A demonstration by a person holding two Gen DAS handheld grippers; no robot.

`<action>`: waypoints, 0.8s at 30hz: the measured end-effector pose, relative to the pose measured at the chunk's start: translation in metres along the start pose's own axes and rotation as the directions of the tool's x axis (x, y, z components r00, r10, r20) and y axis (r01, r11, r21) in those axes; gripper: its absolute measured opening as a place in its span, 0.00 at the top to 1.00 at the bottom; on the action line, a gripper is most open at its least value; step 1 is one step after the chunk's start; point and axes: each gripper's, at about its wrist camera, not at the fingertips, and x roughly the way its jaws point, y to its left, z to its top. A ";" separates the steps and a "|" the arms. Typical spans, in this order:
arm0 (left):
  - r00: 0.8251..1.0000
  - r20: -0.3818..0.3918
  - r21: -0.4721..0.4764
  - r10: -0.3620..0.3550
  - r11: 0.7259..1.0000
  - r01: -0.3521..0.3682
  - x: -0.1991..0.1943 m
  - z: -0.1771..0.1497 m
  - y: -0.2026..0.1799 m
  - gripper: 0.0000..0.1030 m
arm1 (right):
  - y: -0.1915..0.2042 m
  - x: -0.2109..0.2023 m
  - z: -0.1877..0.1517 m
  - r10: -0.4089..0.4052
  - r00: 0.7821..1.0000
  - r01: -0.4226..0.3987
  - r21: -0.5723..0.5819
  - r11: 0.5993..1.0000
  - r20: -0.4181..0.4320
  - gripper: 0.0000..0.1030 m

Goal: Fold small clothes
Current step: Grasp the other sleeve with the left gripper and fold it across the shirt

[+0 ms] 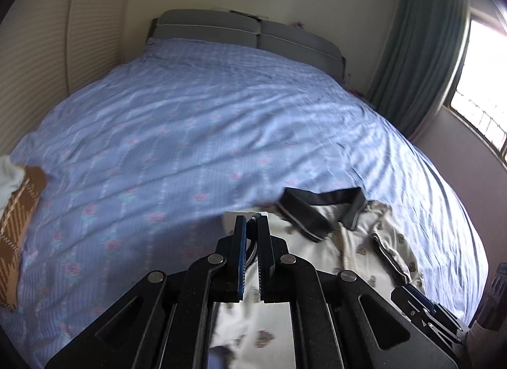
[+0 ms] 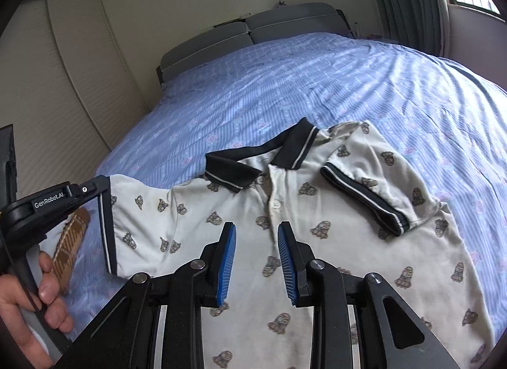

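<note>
Left gripper clamps the sleeve of the white polo shirt, which lies collar-up on the blue bedspread. Right gripper hovers part-open, empty, above the shirt's chest.

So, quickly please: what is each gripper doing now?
Left gripper: shut on the polo shirt's sleeve cuff.
Right gripper: open, holding nothing.

"GenRobot.AI" stands in white letters on the black body of the left gripper, seen in the right wrist view. No other text is legible.
</note>
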 end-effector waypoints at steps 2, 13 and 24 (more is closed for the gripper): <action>1.000 -0.024 0.028 0.001 1.000 0.000 0.013 -0.003 -0.022 0.92 | -0.017 -0.005 0.002 -0.009 1.000 0.009 0.026 1.000 0.005 0.72; 0.987 -0.161 0.080 0.011 0.997 0.002 0.093 -0.040 -0.079 0.92 | -0.091 -0.003 -0.001 -0.062 0.998 0.063 0.144 0.988 -0.014 0.72; 0.991 -0.136 0.128 0.010 0.992 0.008 0.066 -0.039 -0.080 0.67 | -0.089 -0.005 0.000 -0.032 0.999 0.035 0.133 0.990 -0.025 0.72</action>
